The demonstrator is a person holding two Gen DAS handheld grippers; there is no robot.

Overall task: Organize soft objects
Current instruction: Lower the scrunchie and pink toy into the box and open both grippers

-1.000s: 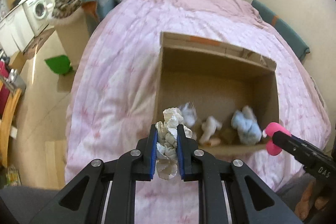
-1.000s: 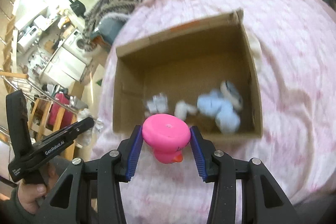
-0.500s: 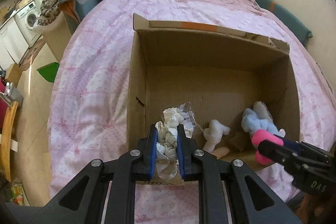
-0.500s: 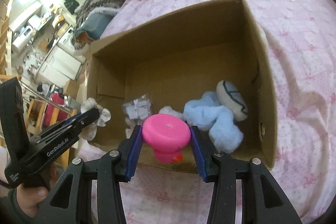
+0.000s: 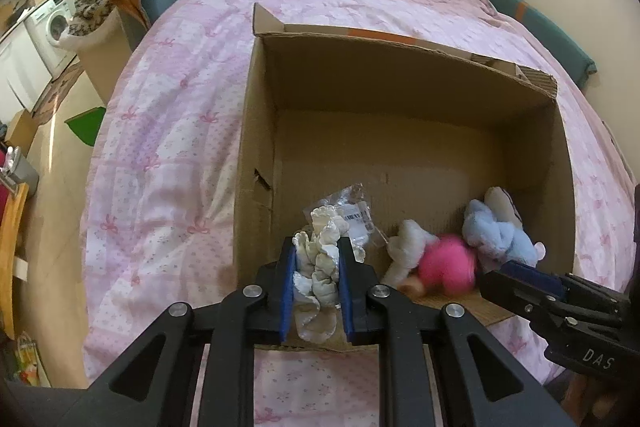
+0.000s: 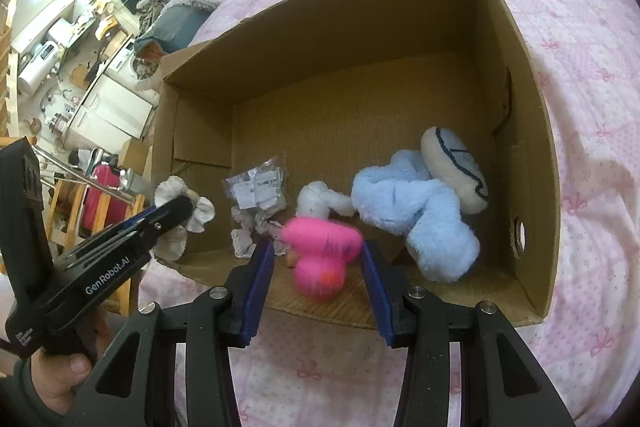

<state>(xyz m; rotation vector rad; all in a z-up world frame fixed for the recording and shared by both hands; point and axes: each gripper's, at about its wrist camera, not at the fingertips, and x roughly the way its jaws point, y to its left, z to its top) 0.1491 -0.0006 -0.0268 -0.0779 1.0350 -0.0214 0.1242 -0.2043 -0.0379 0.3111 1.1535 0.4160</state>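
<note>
Cardboard box [image 5: 260, 147] stands open-topped on a bed covered with a pink patterned quilt [image 5: 172, 147] and fills the centre of both wrist views. Left gripper [image 5: 318, 247] is at the lower centre of its own view, over the near edge of the box, with its blue pads closed narrowly on a white ruffled fabric item [image 5: 320, 267]. The fabric bulges out above and below the pads. In the right wrist view the same gripper enters from the lower left, carried by a hand [image 6: 60, 379], and the fabric shows at its tip beside the left wall of the box. Right gripper [image 6: 318, 247] is at the lower centre of its view, also over the near edge of the box. Its jaws stand moderately apart. A pink toy [image 6: 320, 251] appears blurred between and just beyond the fingertips, with a narrow gap visible on each side, so the pads do not appear to press on it. In the left wrist view the toy lies ahead of this gripper's tips, low inside the box. On the box floor, from left to right in the right wrist view, are a clear plastic packet [image 6: 258, 189], a small white plush [image 6: 320, 201], a light blue plush [image 6: 420, 215] and a cream plush with dark stitching [image 6: 456, 167]; the last rests against the blue one near the right wall.
</note>
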